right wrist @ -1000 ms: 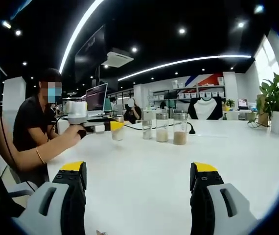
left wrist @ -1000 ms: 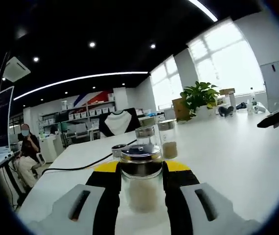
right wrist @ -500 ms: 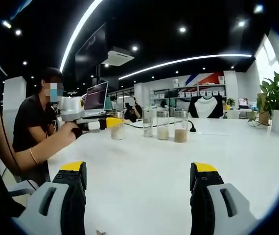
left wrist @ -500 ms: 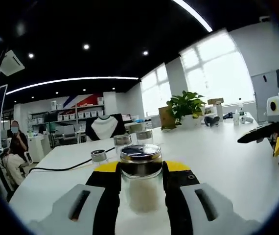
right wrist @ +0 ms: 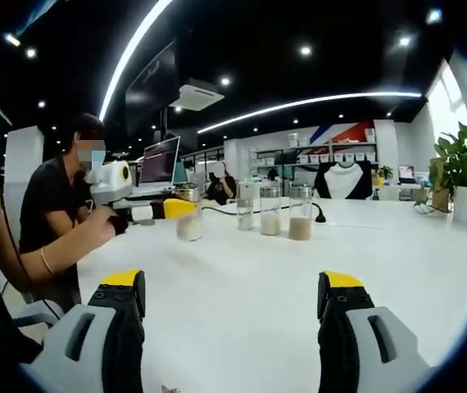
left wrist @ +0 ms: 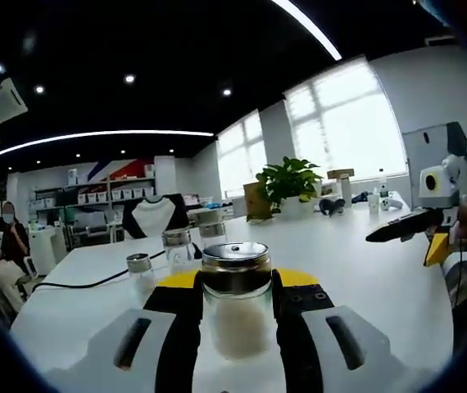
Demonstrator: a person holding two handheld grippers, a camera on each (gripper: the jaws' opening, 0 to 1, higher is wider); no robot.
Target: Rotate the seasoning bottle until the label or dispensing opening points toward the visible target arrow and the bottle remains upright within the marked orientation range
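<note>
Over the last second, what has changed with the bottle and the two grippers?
The left gripper, seen in the right gripper view, swung the seasoning bottle it grips to the right, toward the three bottles standing on the table, and a little nearer the camera. It stays shut on the bottle, which remains upright. The right gripper stays open and hasn't moved.

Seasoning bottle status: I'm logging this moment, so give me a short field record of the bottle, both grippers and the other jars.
held item: seasoning bottle, upright, metal lid, pale contents
left gripper: shut on the seasoning bottle
right gripper: open, nothing between its jaws
other jars: three shaker jars standing in a row on the white table
target arrow: cannot tell
</note>
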